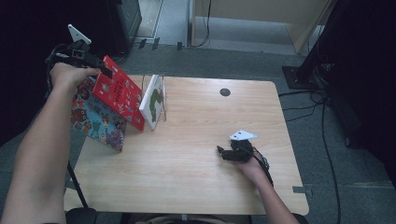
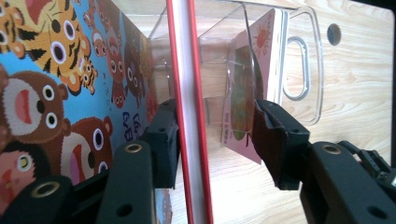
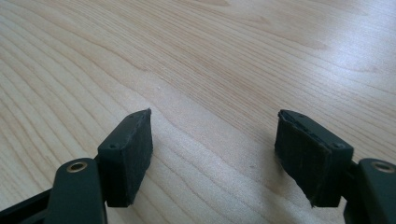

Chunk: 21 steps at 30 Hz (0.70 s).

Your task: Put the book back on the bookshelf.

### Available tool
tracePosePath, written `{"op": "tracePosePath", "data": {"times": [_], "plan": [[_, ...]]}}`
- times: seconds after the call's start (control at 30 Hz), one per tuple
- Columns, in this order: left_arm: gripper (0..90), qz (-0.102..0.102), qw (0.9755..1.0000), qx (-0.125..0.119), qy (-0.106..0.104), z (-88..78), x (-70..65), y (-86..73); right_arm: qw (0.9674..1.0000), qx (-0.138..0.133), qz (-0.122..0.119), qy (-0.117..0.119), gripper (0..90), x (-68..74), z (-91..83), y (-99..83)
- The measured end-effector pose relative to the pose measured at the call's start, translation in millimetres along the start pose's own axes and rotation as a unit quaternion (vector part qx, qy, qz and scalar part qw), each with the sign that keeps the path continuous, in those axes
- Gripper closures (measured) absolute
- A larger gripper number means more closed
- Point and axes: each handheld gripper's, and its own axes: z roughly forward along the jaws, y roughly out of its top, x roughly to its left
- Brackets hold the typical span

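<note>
Now, left gripper [image 1: 103,67]: up at the table's far left corner, jaws straddling the top edge of the red book [image 1: 119,93].
Jaw state, left: parted, with a clear gap between the right jaw and the book in the left gripper view; the left jaw sits right against the cover, and I judge nothing is pinched.
Red book [image 2: 191,116]: on edge, leaning between the blue animal book [image 1: 95,119] and the clear acrylic holder [image 2: 306,65], long axis running straight away from the jaws.
White book [image 1: 154,100]: upright in the holder, just beside the red one.
Right gripper [image 1: 224,153]: low over bare table [image 3: 233,56], well apart from the books, jaws wide and empty.
Nearer hand: the left, plainly.
Next move, my guess: lift off upward along the book's edge, without tipping it.
</note>
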Motion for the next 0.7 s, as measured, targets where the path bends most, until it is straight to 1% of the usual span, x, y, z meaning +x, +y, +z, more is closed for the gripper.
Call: {"op": "tracePosePath", "data": {"times": [0.07,0.1,0.17,0.23,0.27,0.33,0.37,0.5,0.57,0.7], "plan": [[49.1,-0.002,1.0,-0.005,-0.005,-2.7,0.4,-0.6,1.0,0.0,0.0,0.0,27.4,0.0,0.0,0.0],[49.0,0.004,1.0,-0.006,-0.004,-5.1,0.0,-1.3,1.0,0.0,0.0,0.0,27.4,0.0,0.0,0.0],[49.0,0.009,0.9999,-0.01,0.0,-9.1,-0.8,-2.1,1.0,0.0,0.0,0.0,27.5,0.0,0.0,0.0],[47.4,0.007,0.9998,-0.016,0.002,-15.4,-0.8,-2.7,1.0,0.0,0.0,0.0,27.4,0.0,0.0,0.0],[47.5,0.008,0.9997,-0.025,-0.001,-19.4,0.1,-3.0,1.0,0.0,0.0,0.0,27.5,0.0,0.0,0.0],[47.9,0.006,0.9993,-0.034,-0.017,-26.5,0.9,-3.5,1.0,0.0,0.0,0.0,27.4,0.0,0.1,0.0],[47.7,0.007,0.9991,-0.035,-0.021,-28.8,0.3,-4.1,1.0,0.0,0.0,0.0,27.4,0.0,0.0,0.0],[47.5,0.02,0.9988,-0.041,-0.02,-33.9,-5.1,-7.5,1.0,0.0,0.0,0.0,27.5,0.0,0.0,0.0],[47.3,0.027,0.9981,-0.052,-0.021,-35.5,-9.5,-9.9,1.0,0.0,0.0,0.0,27.4,0.0,0.0,0.0],[46.2,0.043,0.9963,-0.065,-0.035,-35.4,-20.3,-16.5,1.0,0.0,0.0,0.0,27.4,-0.1,0.1,0.0]]}}
